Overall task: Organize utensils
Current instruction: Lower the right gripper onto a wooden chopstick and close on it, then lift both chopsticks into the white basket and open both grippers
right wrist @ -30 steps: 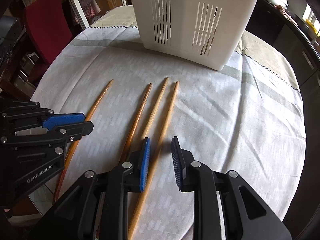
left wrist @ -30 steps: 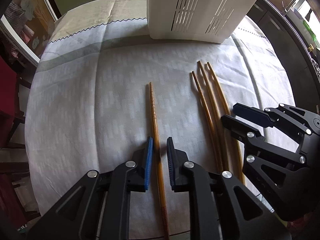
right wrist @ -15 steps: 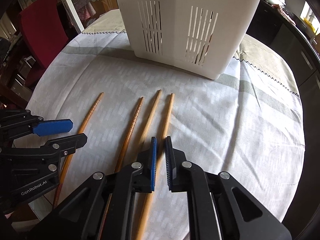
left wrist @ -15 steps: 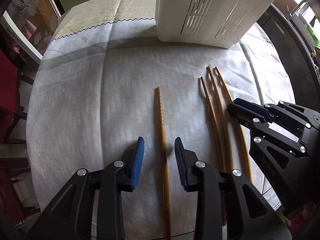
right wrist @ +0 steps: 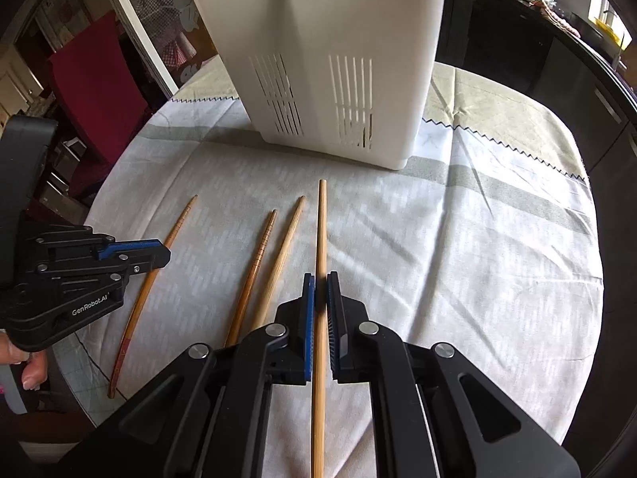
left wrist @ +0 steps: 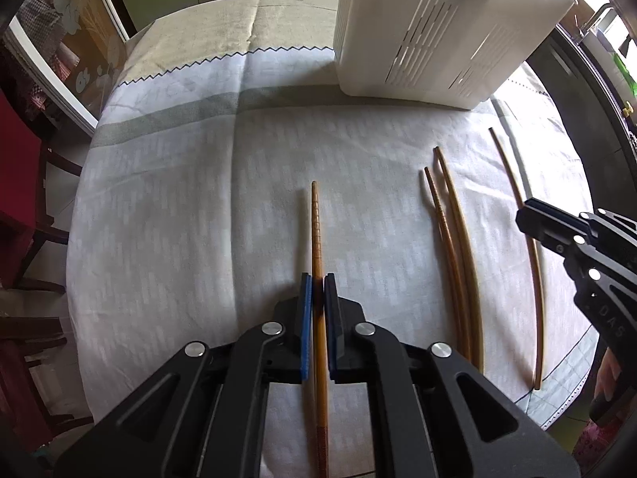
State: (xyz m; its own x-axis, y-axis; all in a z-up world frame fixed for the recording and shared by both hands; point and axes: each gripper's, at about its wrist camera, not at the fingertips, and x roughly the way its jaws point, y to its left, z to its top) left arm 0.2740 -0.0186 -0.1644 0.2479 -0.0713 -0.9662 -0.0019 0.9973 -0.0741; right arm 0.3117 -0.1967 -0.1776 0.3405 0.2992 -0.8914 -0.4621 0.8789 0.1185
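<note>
Several wooden chopsticks are on the white tablecloth in front of a white slotted utensil holder (left wrist: 438,32) (right wrist: 338,79). My left gripper (left wrist: 317,279) (right wrist: 159,253) is shut on a darker chopstick with a ridged tip (left wrist: 316,231) (right wrist: 179,223), which still lies along the cloth. My right gripper (right wrist: 321,279) (left wrist: 525,215) is shut on a paler chopstick (right wrist: 321,231) (left wrist: 521,215), held apart from the others with its far end pointing at the holder's base. Two more chopsticks (right wrist: 260,255) (right wrist: 284,239) lie side by side between the grippers, also seen as a pair (left wrist: 450,247).
The round table (right wrist: 497,279) has dark cabinets (right wrist: 517,40) behind and to the right. A red chair (right wrist: 91,79) stands at the left. A person's fingers (right wrist: 32,370) hold the left gripper's handle near the table's front edge.
The left jaws widened around the ridged chopstick, then closed on it. The right jaws closed on the pale chopstick and carried it away from the other two.
</note>
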